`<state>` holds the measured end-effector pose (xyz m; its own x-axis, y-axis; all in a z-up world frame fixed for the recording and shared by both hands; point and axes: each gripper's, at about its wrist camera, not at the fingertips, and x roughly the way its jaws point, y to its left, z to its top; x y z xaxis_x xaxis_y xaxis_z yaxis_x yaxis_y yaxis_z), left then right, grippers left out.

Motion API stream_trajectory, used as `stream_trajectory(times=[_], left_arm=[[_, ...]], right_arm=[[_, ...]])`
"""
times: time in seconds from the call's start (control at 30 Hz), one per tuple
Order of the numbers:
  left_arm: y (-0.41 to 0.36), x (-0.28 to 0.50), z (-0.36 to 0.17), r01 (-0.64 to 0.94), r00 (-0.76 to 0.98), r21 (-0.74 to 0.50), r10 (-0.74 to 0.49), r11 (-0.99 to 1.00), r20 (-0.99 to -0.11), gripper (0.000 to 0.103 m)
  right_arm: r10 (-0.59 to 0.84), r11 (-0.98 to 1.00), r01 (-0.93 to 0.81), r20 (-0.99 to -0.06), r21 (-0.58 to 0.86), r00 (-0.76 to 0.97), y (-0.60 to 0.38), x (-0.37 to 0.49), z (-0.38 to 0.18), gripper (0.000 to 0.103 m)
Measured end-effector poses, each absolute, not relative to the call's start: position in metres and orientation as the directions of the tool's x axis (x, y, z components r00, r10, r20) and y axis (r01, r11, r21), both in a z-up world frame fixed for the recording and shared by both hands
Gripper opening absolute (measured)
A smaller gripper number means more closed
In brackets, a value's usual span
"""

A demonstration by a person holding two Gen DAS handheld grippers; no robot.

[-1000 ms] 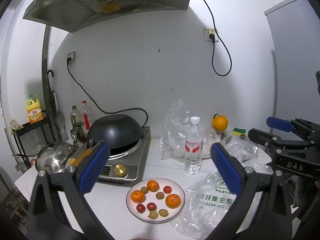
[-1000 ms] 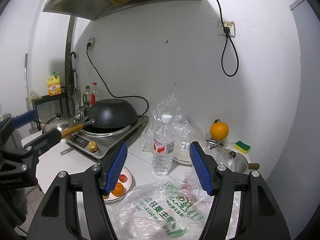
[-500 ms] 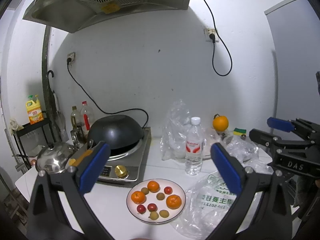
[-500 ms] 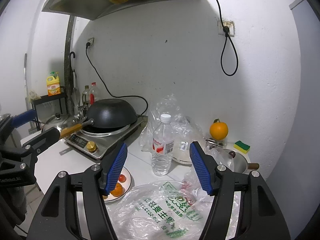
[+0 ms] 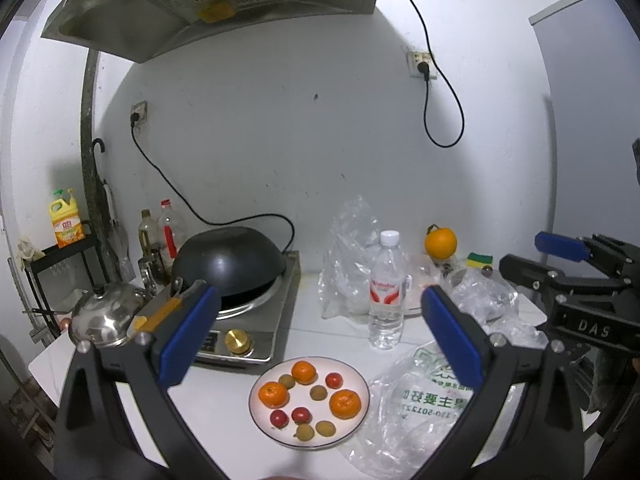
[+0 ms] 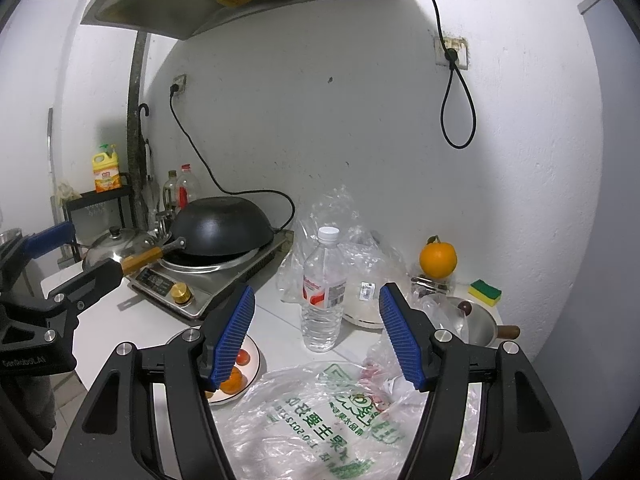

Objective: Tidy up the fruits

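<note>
From the right wrist I see only a slice of the plate (image 6: pixel 256 354), my right tongs (image 6: pixel 316 334) finger covering most of its fruit. A water bottle (image 5: pixel 386 292) stands at 12 o'clock, a printed plastic bag (image 5: pixel 424 404) at 3. Both tongs gape wide and empty; the plate of fruit (image 5: pixel 309 394) lies on the surface just below my left tongs (image 5: pixel 316 340).

Dim cool light, bright patch mid-wall, dark vignetted corners, strong fisheye bending.
</note>
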<state>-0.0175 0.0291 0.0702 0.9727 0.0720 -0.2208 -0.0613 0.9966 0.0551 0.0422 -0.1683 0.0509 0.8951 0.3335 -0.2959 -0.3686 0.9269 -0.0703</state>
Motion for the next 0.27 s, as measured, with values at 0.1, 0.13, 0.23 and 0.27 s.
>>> stream_trajectory(times=[0.1, 0.13, 0.23, 0.27], left_arm=[[0.0297, -0.0146, 0.0696, -0.057, 0.973, 0.055, 0.068, 0.997, -0.223, 0.102], [0.0298, -0.0136, 0.069, -0.054, 0.972, 0.057, 0.065, 0.997, -0.224, 0.102], [0.0309, -0.0109, 0.0681, -0.035, 0.973, 0.052, 0.046, 0.998, -0.228, 0.102], [0.0317, -0.0101, 0.0678, -0.029, 0.972, 0.049, 0.04, 0.998, -0.229, 0.102]], right_arm=[[0.333, 0.927, -0.369, -0.298, -0.07, 0.894, -0.1683, 0.0459, 0.0509, 0.068], [0.332, 0.927, -0.368, -0.3, -0.069, 0.894, -0.168, 0.0469, 0.0504, 0.068], [0.33, 0.928, -0.366, -0.308, -0.067, 0.893, -0.1673, 0.0504, 0.0495, 0.068], [0.328, 0.929, -0.365, -0.311, -0.067, 0.892, -0.1671, 0.0526, 0.0489, 0.068]])
